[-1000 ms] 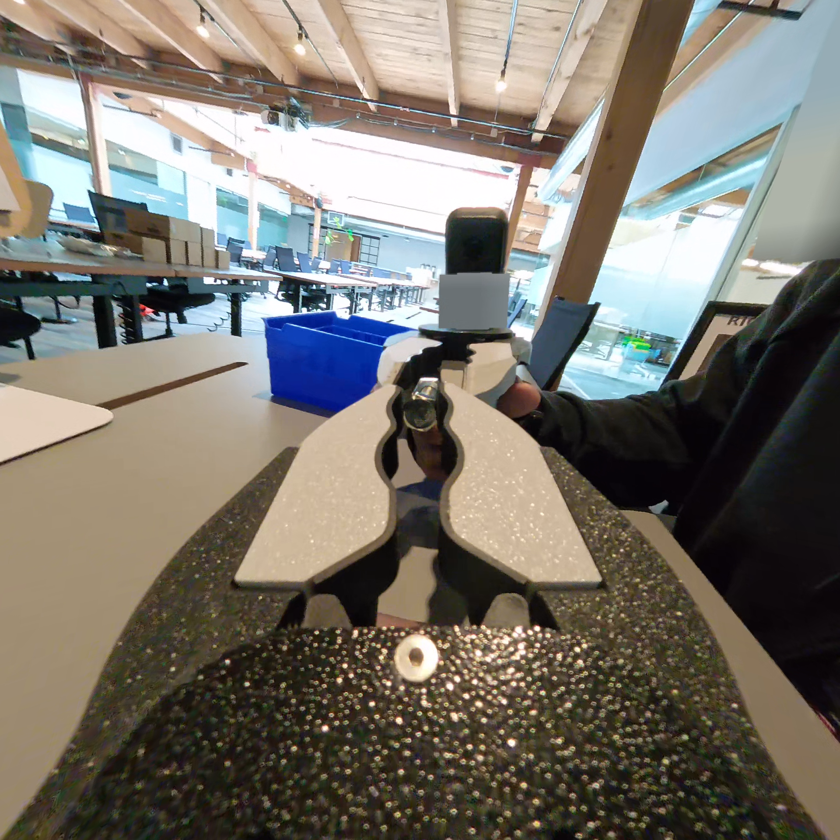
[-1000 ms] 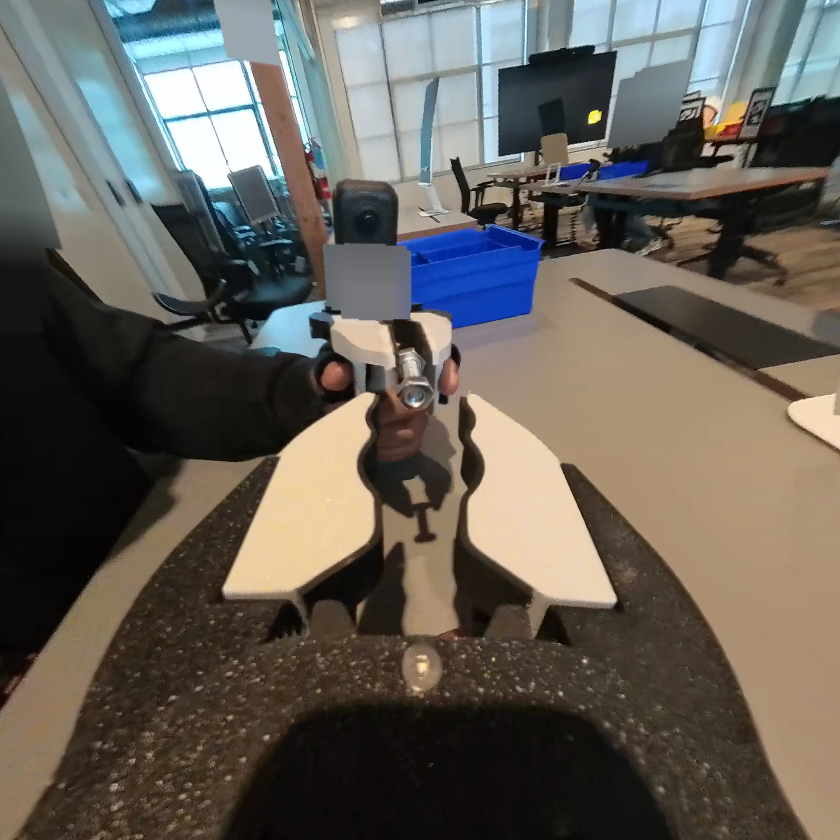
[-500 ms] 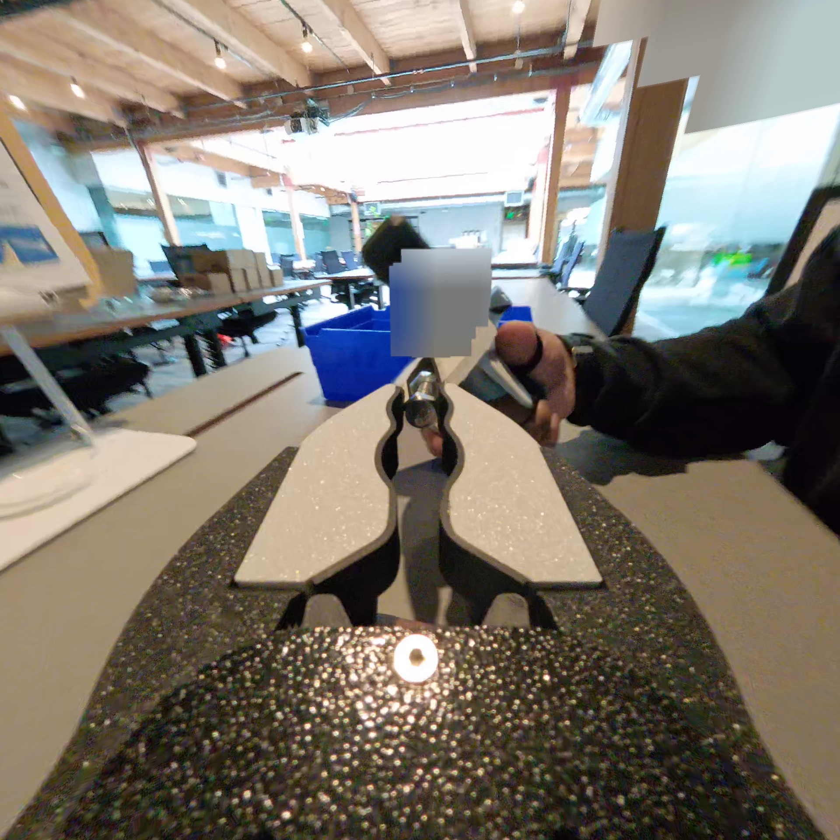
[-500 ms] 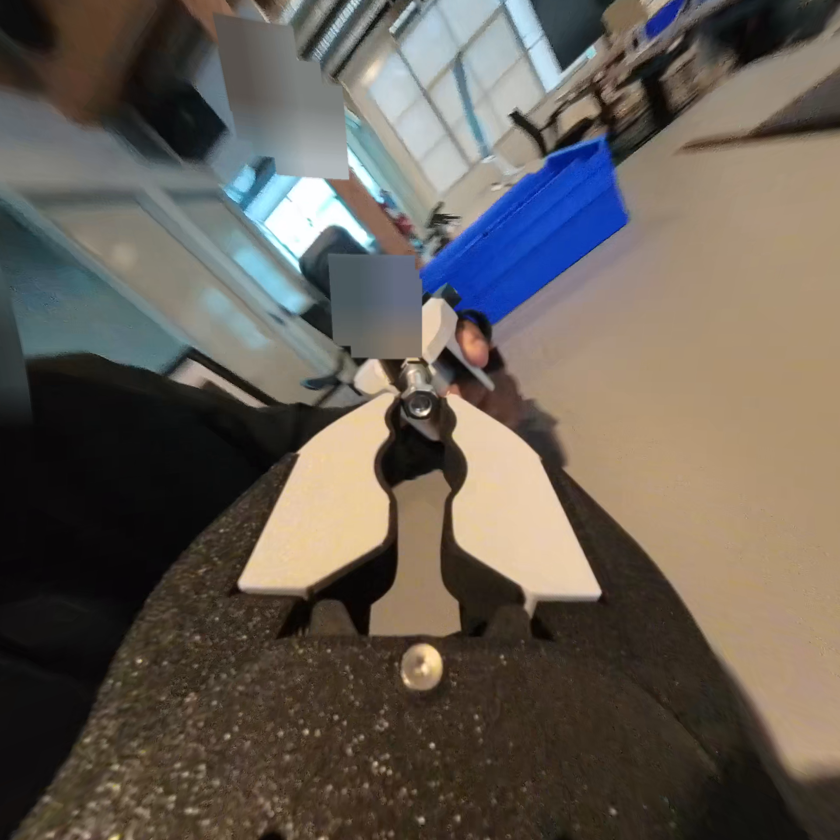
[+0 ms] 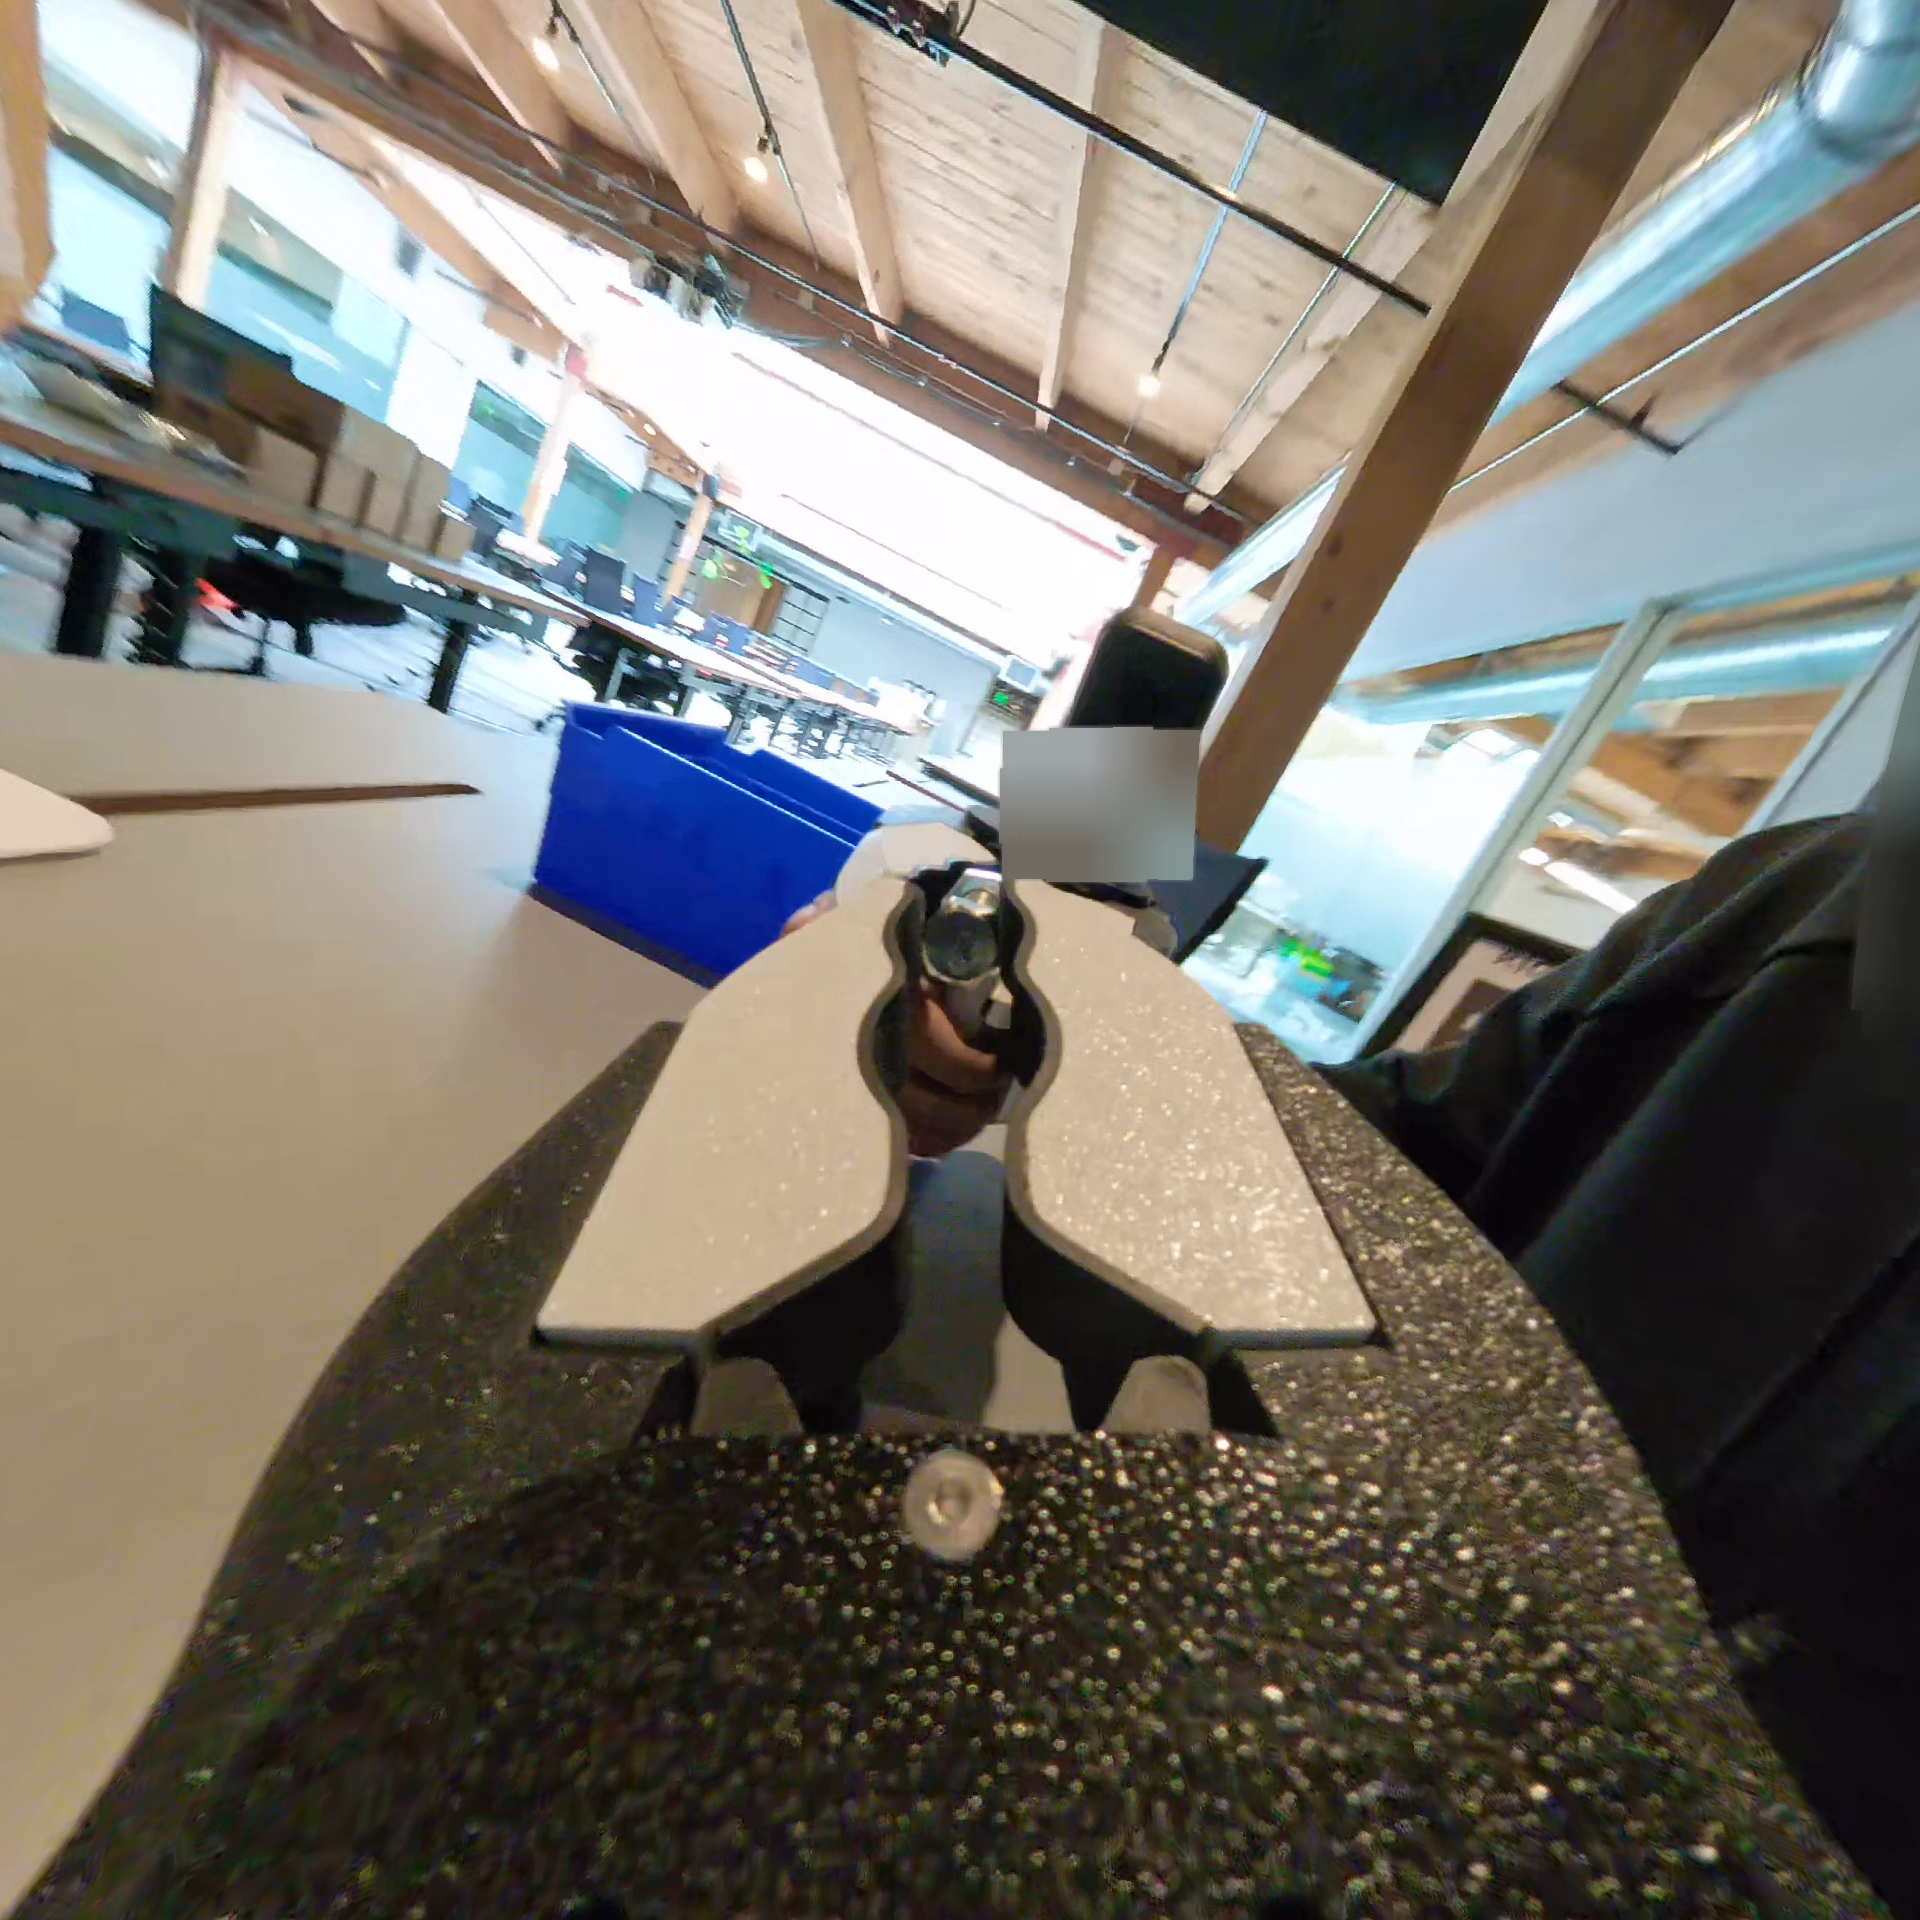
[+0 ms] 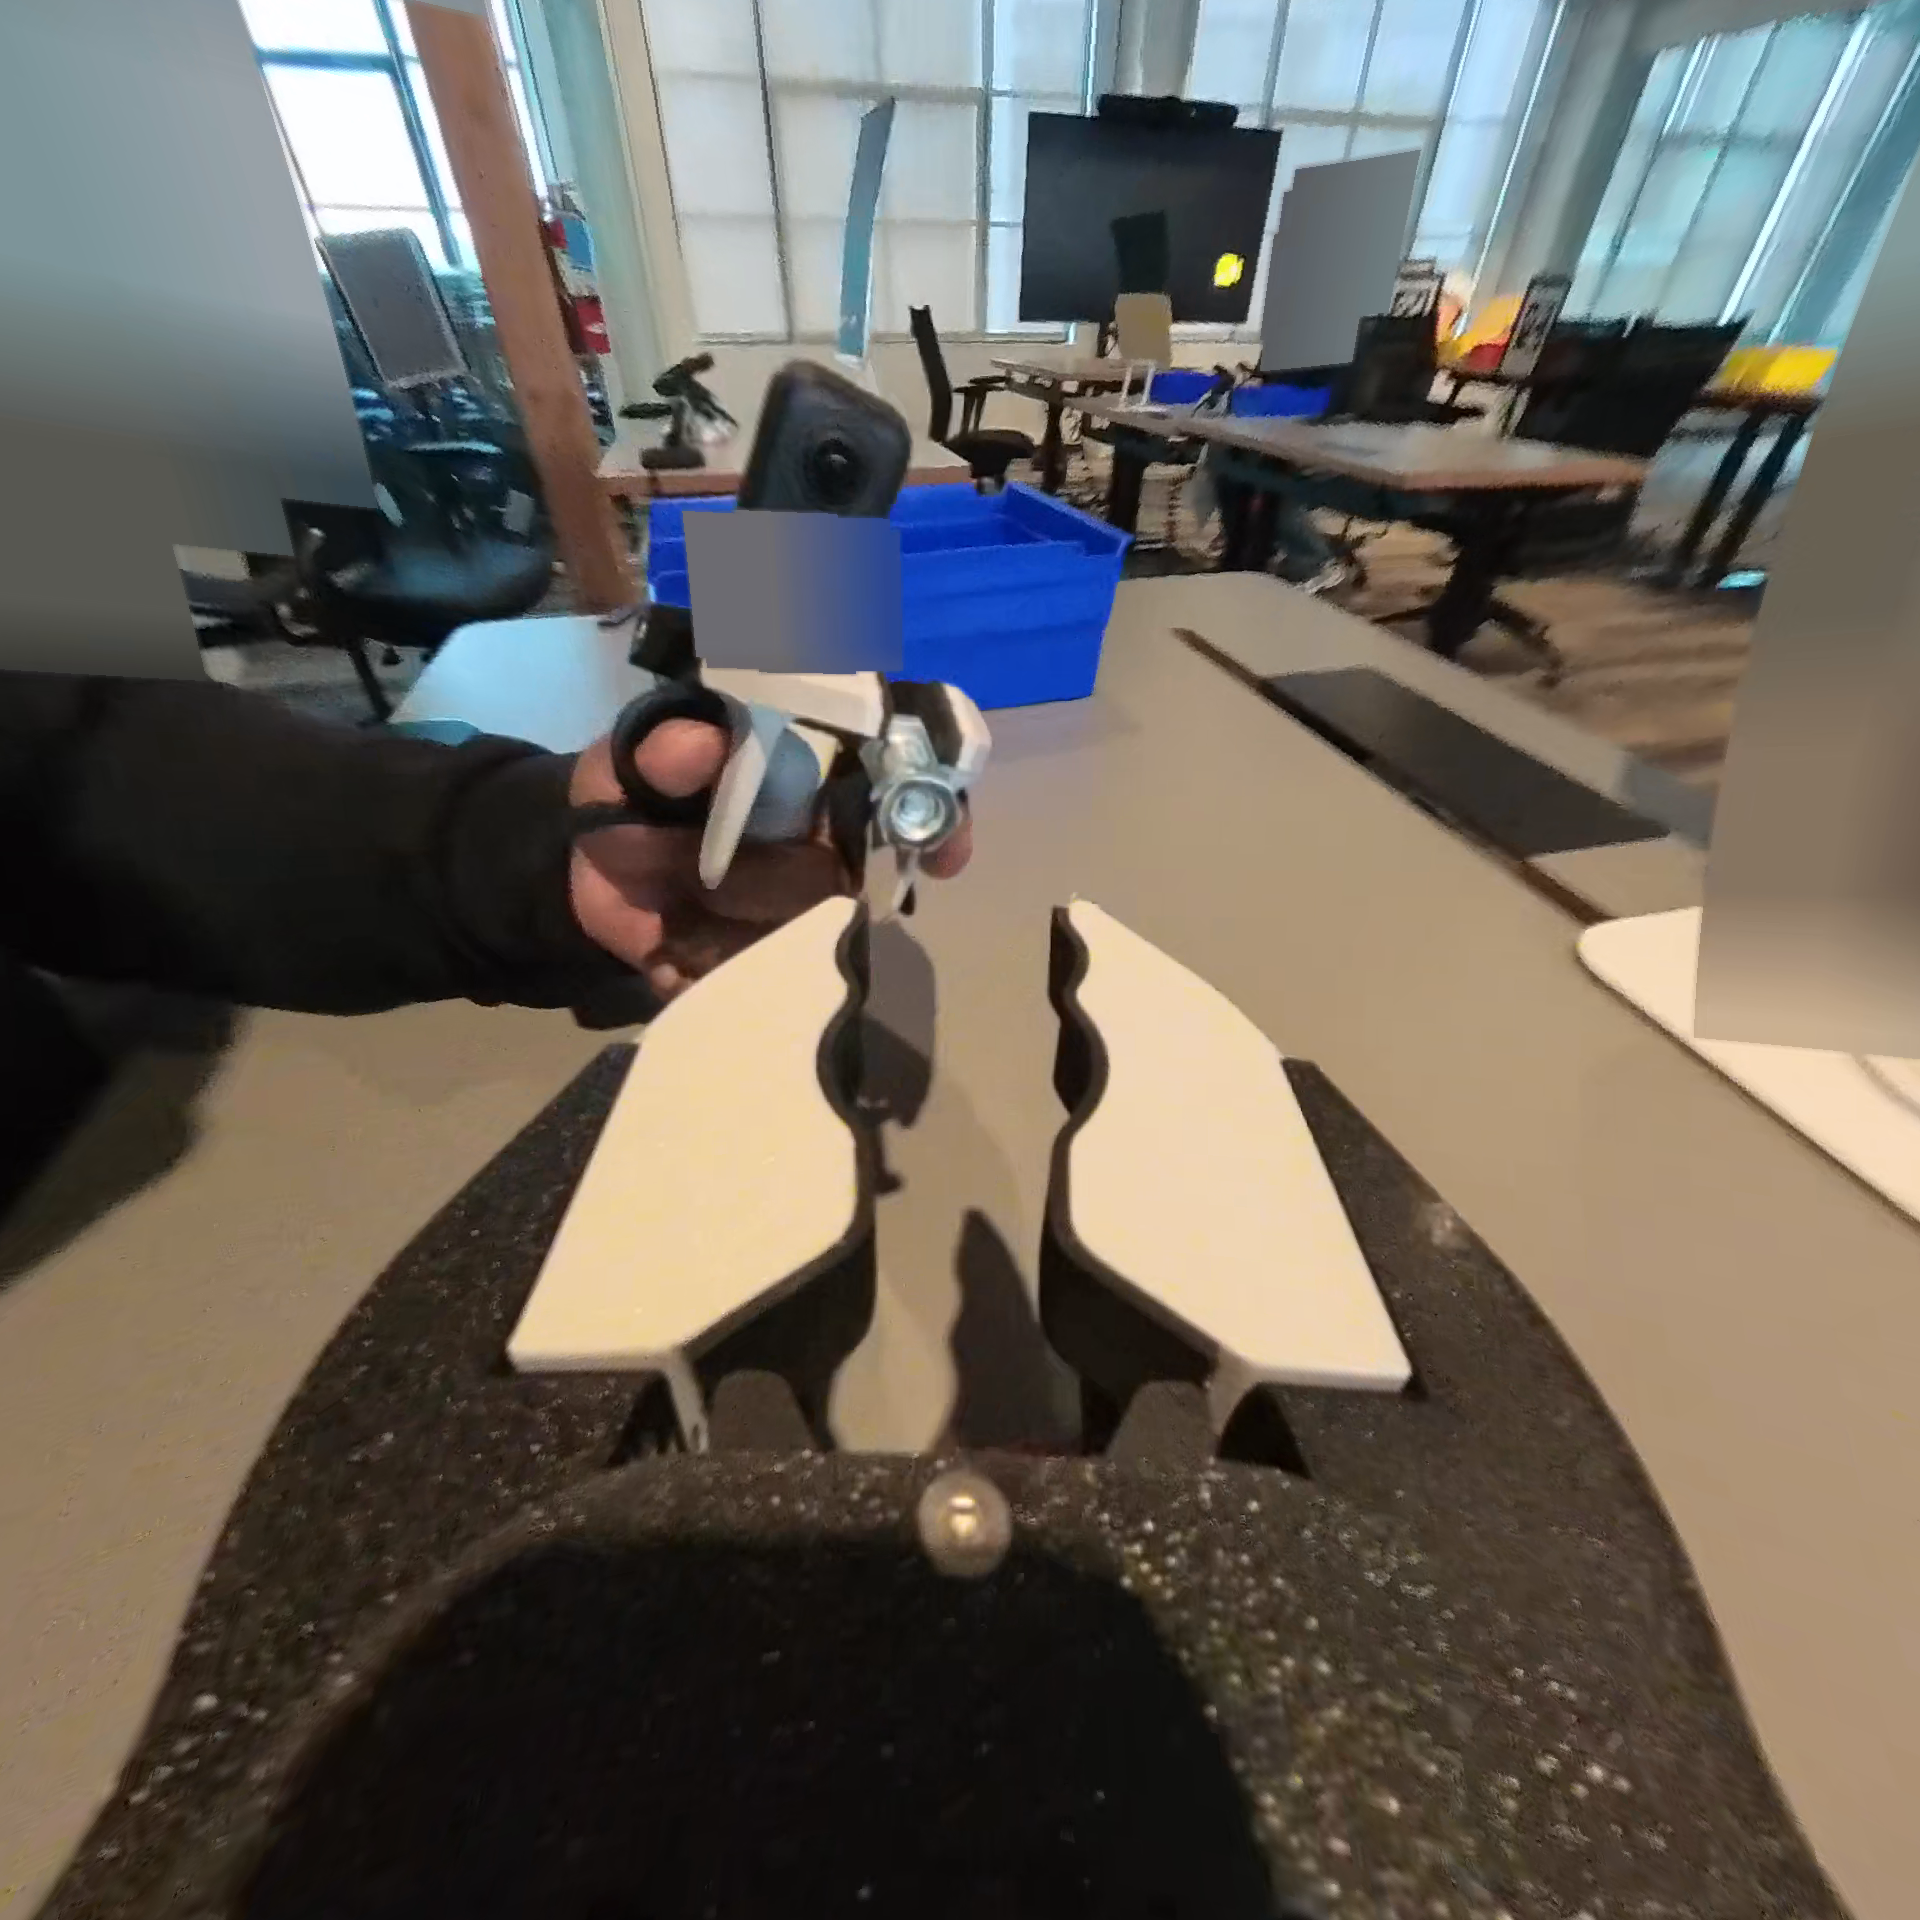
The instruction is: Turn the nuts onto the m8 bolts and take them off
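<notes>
Left gripper (image 5: 961,940): fingers closed together on a bolt (image 5: 958,948), head end facing the camera at 12 o'clock of the finger pair, held clear above the grey table (image 5: 260,1039). Same gripper seen from the right wrist view at 11 o'clock (image 6: 920,790), gripped by a hand (image 6: 665,862) in a dark sleeve, with the bolt (image 6: 902,764) clamped at its tip and a nut (image 6: 916,807) threaded on the near end, pointing towards the camera. How far the nut sits along the thread: cannot be told.

Right gripper (image 6: 961,925): fingers standing apart, nothing between them, only bare table (image 6: 1195,810) showing through the gap. Tips just short of the nut, at 5 o'clock of it, not touching. In the left wrist view, parts of it visible behind the bolt at 12 o'clock, partly covered by a blurred patch; state not readable from there.

Blue bin (image 6: 997,582) on the table behind the left gripper, at 12 o'clock in the right wrist view; in the left wrist view the same bin (image 5: 675,831) at 10 o'clock of the fingertips, well apart. White pad (image 6: 1766,1029) at the 3 o'clock edge of the right wrist view.
</notes>
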`<state>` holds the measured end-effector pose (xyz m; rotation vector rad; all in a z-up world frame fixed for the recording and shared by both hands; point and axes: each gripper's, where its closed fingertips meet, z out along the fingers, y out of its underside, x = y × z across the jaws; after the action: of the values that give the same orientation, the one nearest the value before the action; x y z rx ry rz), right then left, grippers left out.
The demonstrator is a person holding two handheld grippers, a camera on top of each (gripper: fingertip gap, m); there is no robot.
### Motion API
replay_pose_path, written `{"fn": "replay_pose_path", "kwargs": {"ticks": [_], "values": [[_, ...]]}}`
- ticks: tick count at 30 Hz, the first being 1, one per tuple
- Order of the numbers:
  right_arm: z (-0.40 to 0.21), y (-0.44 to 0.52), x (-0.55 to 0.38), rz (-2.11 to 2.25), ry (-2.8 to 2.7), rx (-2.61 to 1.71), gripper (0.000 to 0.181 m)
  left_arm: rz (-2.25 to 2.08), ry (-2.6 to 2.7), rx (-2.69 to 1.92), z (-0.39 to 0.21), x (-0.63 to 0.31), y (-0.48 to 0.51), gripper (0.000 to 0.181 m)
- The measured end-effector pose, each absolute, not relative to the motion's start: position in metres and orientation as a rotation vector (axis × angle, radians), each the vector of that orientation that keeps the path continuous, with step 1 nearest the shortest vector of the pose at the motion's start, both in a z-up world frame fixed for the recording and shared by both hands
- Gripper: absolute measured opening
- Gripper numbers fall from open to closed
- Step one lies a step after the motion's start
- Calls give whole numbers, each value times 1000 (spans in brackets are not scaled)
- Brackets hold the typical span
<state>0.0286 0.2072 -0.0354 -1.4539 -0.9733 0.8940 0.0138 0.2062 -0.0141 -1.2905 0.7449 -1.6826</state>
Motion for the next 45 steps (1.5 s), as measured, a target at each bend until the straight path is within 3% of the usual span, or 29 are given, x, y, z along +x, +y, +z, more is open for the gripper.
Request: {"fn": "replay_pose_path", "kwargs": {"ticks": [10, 13, 16, 22, 24, 30, 36, 45], "values": [[-24, 197, 26, 864, -1001, -1344, 28, -1864, 688, -1340, -20, 18, 204, 13], [-27, 197, 23, 845, -1009, -1359, 15, -1852, 712, -1350, -23, 21, 201, 13], [-28, 199, 22, 888, -981, -1396, 14, -1777, 741, -1339, -24, 20, 203, 13], [-29, 201, 16, 1552, -617, -1628, 14, -1181, 988, -1146, -25, 14, 203, 13], [-27, 202, 17, 1682, -550, -1596, 15, -1186, 960, -1148, -22, 14, 204, 13], [-25, 207, 29, 1193, -785, -1460, 29, -1573, 713, -1223, -9, 2, 216, 13], [-20, 206, 35, 790, -949, -1338, 29, -1781, 650, -1282, -12, 4, 215, 13], [-31, 198, 26, 557, -1106, -1260, 24, -1837, 727, -1387, -27, 19, 204, 13]]}}
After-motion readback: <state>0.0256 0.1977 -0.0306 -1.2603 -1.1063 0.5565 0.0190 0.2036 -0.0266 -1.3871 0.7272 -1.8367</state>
